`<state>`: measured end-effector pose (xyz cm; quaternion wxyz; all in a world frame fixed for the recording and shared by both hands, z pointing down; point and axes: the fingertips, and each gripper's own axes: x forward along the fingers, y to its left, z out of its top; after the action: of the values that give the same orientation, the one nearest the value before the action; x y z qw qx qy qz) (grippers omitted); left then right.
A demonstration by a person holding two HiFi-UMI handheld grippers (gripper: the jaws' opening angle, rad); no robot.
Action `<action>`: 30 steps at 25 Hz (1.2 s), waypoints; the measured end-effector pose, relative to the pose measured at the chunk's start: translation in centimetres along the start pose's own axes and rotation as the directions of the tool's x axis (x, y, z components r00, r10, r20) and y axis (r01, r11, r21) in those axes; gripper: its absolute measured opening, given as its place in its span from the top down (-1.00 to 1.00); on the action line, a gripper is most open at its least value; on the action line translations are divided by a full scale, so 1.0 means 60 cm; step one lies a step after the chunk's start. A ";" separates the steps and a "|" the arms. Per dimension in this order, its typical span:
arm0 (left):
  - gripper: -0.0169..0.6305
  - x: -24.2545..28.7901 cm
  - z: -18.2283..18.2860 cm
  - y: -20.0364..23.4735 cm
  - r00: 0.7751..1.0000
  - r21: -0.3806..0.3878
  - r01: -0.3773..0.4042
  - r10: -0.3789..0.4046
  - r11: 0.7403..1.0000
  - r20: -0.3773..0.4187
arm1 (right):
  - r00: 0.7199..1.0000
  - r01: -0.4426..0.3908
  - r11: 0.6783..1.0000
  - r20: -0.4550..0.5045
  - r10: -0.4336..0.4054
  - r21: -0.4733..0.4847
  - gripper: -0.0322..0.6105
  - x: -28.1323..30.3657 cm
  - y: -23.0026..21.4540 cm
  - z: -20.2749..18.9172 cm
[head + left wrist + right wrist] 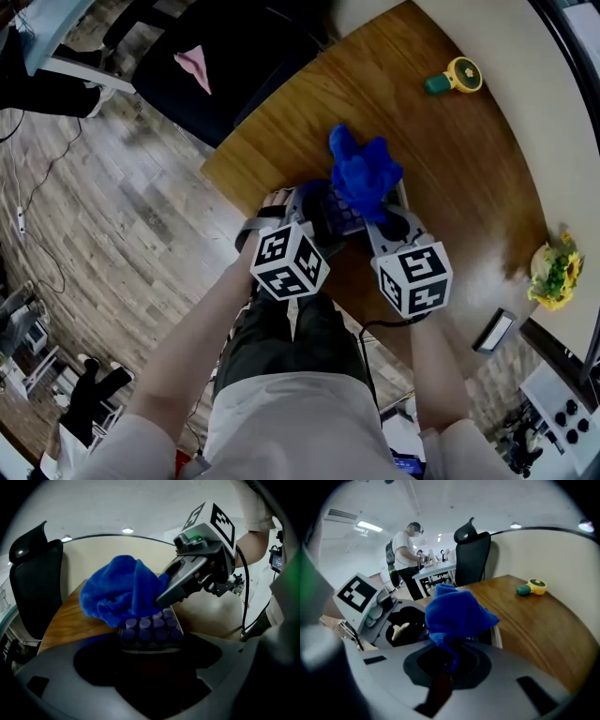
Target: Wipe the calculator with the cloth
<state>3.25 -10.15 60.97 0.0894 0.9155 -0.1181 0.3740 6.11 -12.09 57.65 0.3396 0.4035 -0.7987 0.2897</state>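
A calculator point(339, 214) with purple keys point(150, 631) is held at the near edge of the wooden table, and my left gripper point(314, 211) point(150, 644) is shut on its near end. A fluffy blue cloth point(364, 173) point(122, 595) point(457, 613) lies bunched over the calculator's far part. My right gripper point(380, 220) point(450, 660) is shut on a fold of that cloth and presses in from the right point(187, 573). Only the near rows of keys show; the cloth hides the rest. In the right gripper view the calculator's rim point(497, 634) peeks out beneath the cloth.
A green and yellow toy point(455, 77) point(529, 588) lies far back on the table point(450, 159). Yellow flowers point(553, 272) and a small dark device point(494, 330) sit at the right. A black chair point(216, 66) stands beyond the table's left edge. A person point(405, 550) stands at a distant desk.
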 end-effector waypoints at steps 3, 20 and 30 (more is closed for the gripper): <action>-0.42 -0.002 -0.003 -0.001 1.000 0.005 0.001 -0.001 1.000 -0.001 | 0.999 0.001 1.000 -0.034 -0.001 -0.015 0.84 -0.013 0.011 -0.019; -0.03 -0.013 0.001 0.013 1.000 0.000 -0.011 0.011 1.000 0.025 | 0.983 -0.116 0.987 -0.131 0.130 0.109 0.83 -0.157 0.025 -0.084; -0.26 -0.002 0.077 -0.002 0.995 0.159 0.034 -0.048 0.987 0.087 | 0.953 0.220 0.942 -0.150 -0.263 -0.255 0.81 -0.228 -0.139 0.007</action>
<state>6.28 -11.17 57.63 0.0189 0.9379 -0.0733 0.3384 19.05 -10.51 48.33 0.4894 0.4276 -0.7373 0.1845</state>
